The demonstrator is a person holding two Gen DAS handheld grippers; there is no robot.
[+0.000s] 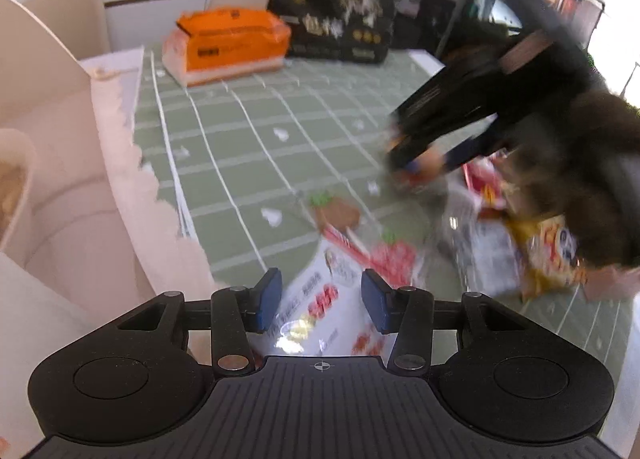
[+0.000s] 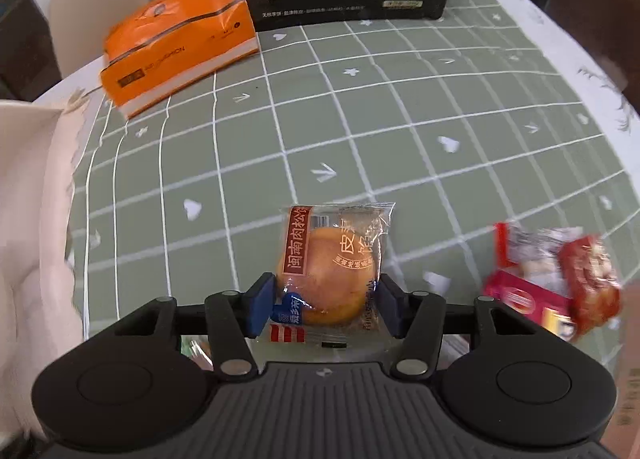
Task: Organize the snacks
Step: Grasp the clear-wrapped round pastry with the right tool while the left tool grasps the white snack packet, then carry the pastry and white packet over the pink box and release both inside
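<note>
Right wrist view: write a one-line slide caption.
Right gripper fingers closed on a wrapped round pastry above the green checked tablecloth.

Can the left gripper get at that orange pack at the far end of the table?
Probably yes: bare green cloth leads to the orange pack. The left gripper has a white packet between its jaws.

Black ribbed left gripper (image 1: 320,301), blue-padded jaws, silver rivets, crosshair mark
</note>
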